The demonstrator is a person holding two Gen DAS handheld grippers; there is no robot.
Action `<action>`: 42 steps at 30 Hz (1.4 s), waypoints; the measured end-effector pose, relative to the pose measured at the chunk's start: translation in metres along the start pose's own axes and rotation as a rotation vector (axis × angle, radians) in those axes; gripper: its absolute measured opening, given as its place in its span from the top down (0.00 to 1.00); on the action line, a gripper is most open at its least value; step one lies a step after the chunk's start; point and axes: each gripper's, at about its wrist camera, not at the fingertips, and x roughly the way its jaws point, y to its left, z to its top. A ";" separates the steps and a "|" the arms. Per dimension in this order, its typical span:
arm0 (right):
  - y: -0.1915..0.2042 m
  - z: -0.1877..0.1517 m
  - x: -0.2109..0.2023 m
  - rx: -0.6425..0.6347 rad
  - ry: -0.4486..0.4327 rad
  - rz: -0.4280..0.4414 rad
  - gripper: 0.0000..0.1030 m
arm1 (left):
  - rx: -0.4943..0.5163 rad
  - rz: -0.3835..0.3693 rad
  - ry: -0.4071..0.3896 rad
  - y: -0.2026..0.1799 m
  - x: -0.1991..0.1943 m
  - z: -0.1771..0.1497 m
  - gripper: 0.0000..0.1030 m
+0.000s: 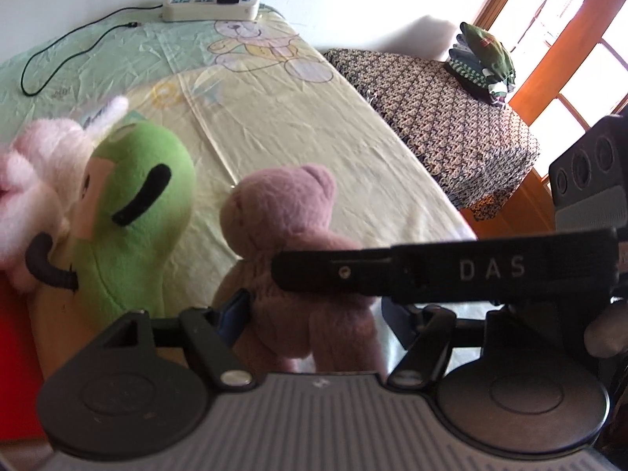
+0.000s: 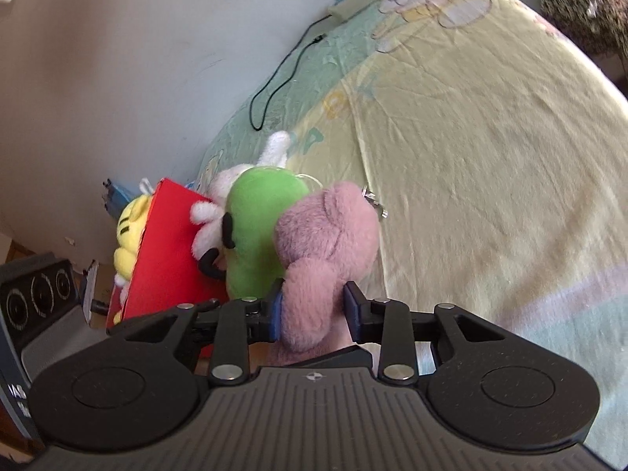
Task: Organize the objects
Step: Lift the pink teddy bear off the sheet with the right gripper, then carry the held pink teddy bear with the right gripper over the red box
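The step in hand seemed to be the placing of the mauve teddy bear [image 2: 325,243] beside the green plush toy [image 2: 259,231]; it would be done well if the bear were lowered upright, close to the green toy but not pushing it, and released only when it stood on the bed sheet [image 2: 490,180]. The right tongs [image 2: 312,308] were partly closed, with the bear's lower body pressed between the blue pads; the left tongs [image 1: 314,310] were seen around the same bear, but whether their pads pressed on it could not be told. The bear was just right of the green toy, touching it.
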 end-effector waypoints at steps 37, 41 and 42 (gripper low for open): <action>0.163 -0.032 -0.007 -0.353 -0.112 0.145 0.68 | -0.039 0.103 -0.331 0.039 -0.170 -0.052 0.30; 0.196 -0.041 0.006 -0.369 -0.142 0.146 0.68 | -0.035 0.087 -0.362 0.065 -0.199 -0.061 0.30; 0.203 -0.042 0.009 -0.369 -0.150 0.149 0.68 | -0.032 0.084 -0.370 0.072 -0.206 -0.063 0.30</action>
